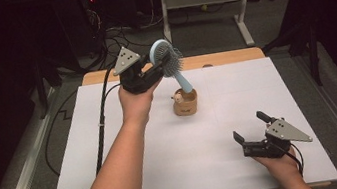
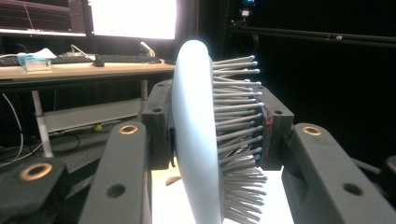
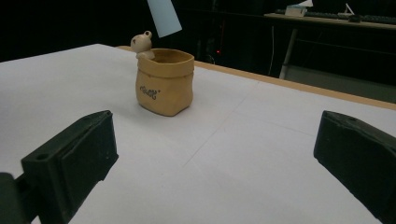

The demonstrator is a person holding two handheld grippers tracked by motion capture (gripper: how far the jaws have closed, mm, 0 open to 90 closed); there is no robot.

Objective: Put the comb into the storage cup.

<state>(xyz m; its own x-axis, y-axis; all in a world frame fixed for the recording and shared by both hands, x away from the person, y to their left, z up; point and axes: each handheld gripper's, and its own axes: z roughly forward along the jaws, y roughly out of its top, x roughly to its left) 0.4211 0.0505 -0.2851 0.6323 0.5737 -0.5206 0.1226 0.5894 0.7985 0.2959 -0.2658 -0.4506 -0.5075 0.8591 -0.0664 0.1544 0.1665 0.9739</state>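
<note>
Left gripper lowers a blue hairbrush, handle first, toward the small tan pot on the bench.

The left gripper has its jaws clamped on the head of the hairbrush, one pad against the smooth back and the other against the bristle tips, as the left gripper view shows. The handle hangs toward 5 o'clock, its tip at or just over the rim of the pot; whether it is already inside cannot be told. To do this well, the person should bring the handle nearer upright over the mouth, steer clear of the little figure perched at the pot's 10 o'clock rim, lower slowly, and let go only once the handle rests inside. The right gripper sits well apart at the pot's 4 o'clock, jaws wide open and empty, facing the pot.
</note>
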